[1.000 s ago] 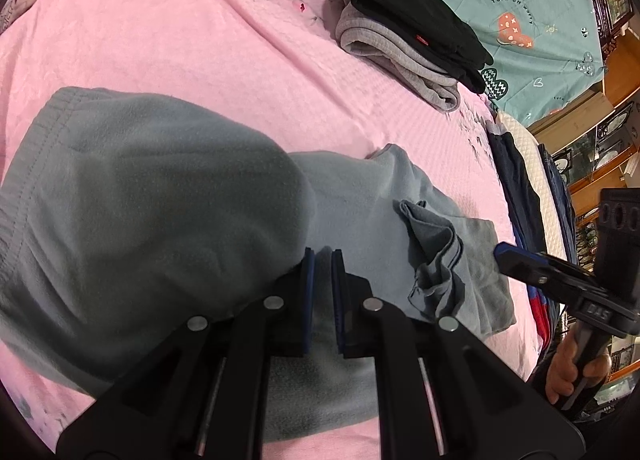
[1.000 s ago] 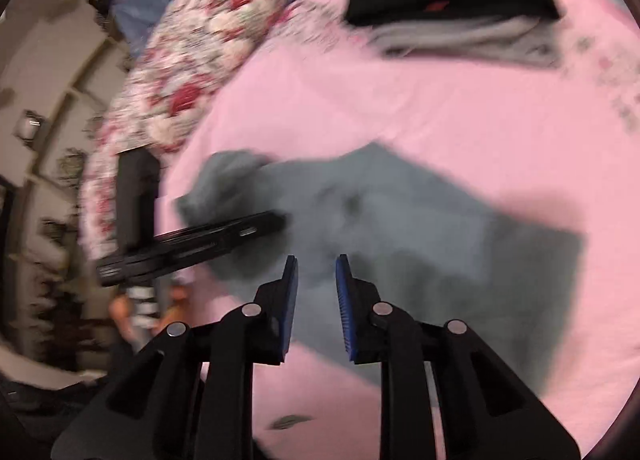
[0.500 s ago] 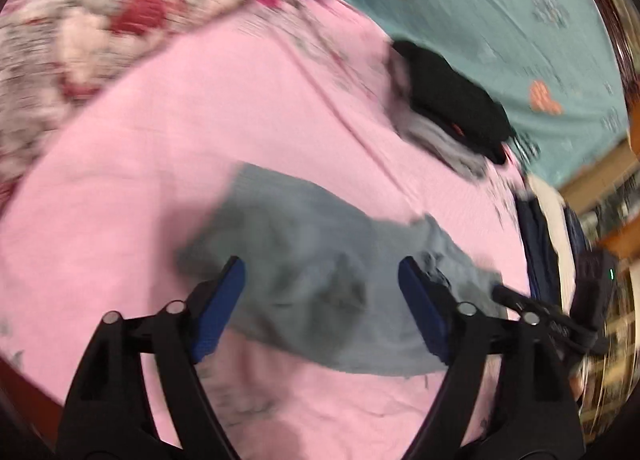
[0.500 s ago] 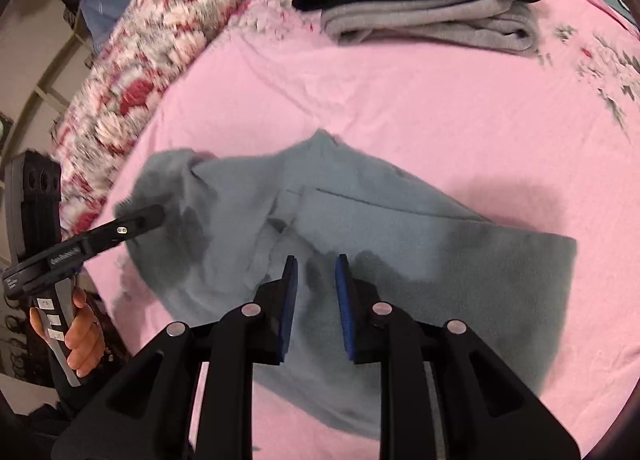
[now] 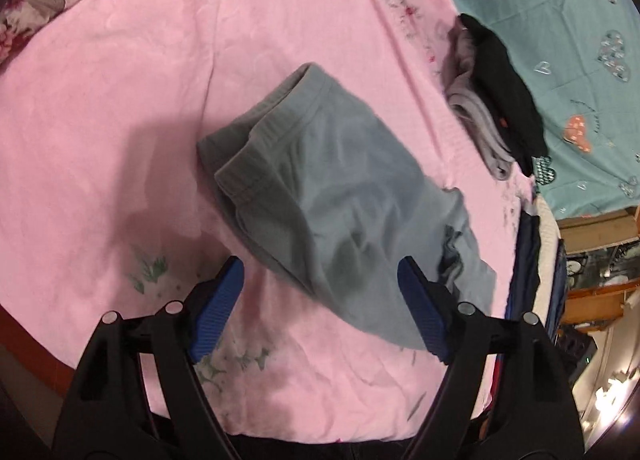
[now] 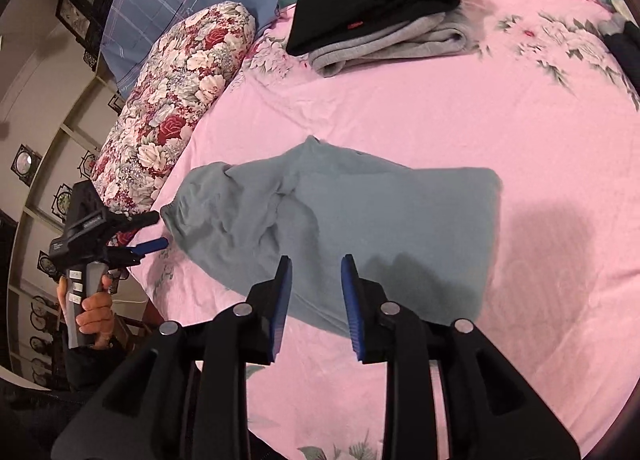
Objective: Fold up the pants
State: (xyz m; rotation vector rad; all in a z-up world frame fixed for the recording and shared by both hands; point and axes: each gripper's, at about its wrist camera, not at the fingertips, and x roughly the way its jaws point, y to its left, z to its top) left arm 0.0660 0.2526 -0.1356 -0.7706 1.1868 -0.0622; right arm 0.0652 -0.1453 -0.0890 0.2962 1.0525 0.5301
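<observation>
Since a second ago, the left hand-held gripper (image 5: 320,288) has let go of the cloth it was pressed into, drawn back and spread wide, and the right hand-held gripper (image 6: 314,300) has parted a little as well.

Seen from the left wrist, the grey-green pants (image 5: 344,195) lie folded in a bundle on the pink bed sheet (image 5: 120,99), with nothing between the left fingers. Their waistband (image 5: 256,175) sits doubled at the end of the pants farthest from the stack of folded clothes (image 5: 496,99), and its two layers do not line up. A loose, crumpled flap (image 5: 452,252) shows at the opposite end of the pants.

From the right wrist, the pants (image 6: 360,219) lie beyond the fingertips; the right jaws stand moderately apart and hold nothing. The end of the pants nearest the floral pillow (image 6: 172,107) is bunched and wrinkled, while the far end lies flat with a clean edge. The left hand-held gripper (image 6: 154,232) hovers just beside that bunched end.

The likely trouble is a crooked final fold: gripping only the top layer at the bunched end would drag it off the layer beneath, and the loose flap could stay trapped inside as a lump.
</observation>
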